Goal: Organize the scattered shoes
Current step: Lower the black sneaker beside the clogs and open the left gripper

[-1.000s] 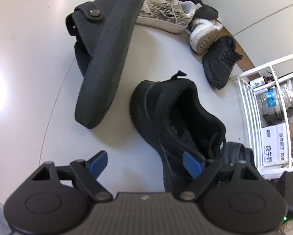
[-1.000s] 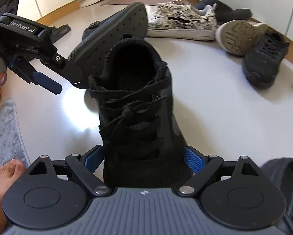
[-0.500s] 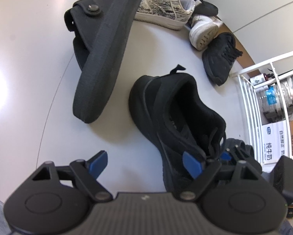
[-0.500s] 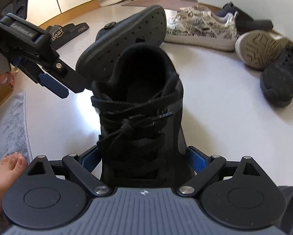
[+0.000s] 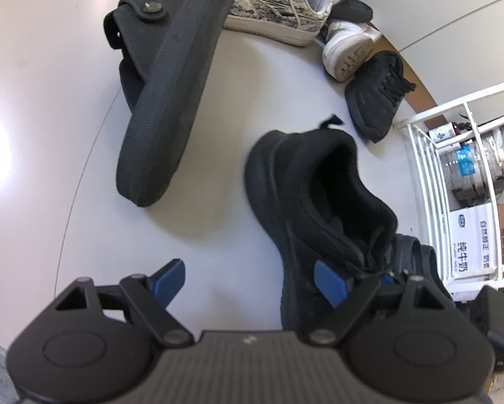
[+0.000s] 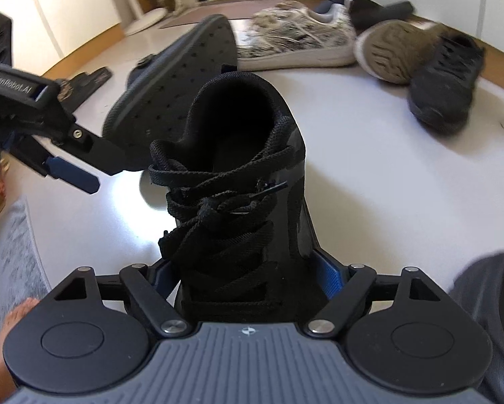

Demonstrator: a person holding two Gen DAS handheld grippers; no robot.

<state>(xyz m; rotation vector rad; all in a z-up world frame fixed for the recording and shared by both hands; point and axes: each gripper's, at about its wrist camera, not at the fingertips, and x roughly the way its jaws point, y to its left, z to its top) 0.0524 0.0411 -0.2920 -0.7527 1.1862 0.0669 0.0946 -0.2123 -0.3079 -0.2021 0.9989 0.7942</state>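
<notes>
Pale floor (image 5: 258, 107) all around you, glossy, with a white rack (image 5: 430, 181) off to the right and a grey rug (image 6: 13, 245) at the near left. Along the far wall sits a loose cluster: a patterned sneaker (image 6: 295, 43), a white shoe (image 6: 396, 50) tipped sole-out, and a black trainer (image 6: 443, 84) just beside it, with some dark footwear behind that I can't make out clearly.

Closer in, a black clog (image 5: 171, 77) lies tilted on its side, toe towards you, just left of the shoe you're working. That one's the black sneaker (image 6: 238, 195), and your right gripper (image 6: 252, 276) has it: blue pads pressed on both flanks of the toe end, jaws closed about as wide as the forefoot. In the right wrist view its long axis runs straight out along the fingers, toe at the gripper, heel opening pointing away towards the far cluster. It looks raised and canted, though I can't tell whether the sole is clear of the floor.

Your left gripper (image 5: 248, 277) is spread wide with nothing between the fingers; it hovers just left of the sneaker, its right finger close against the shoe's side.

What matters now: the black trainer by the wall looks like the likely mate, and it lies far right of your held sneaker. The right gripper already carries the shoe, heel leading that way. The clog is nearer your left.
</notes>
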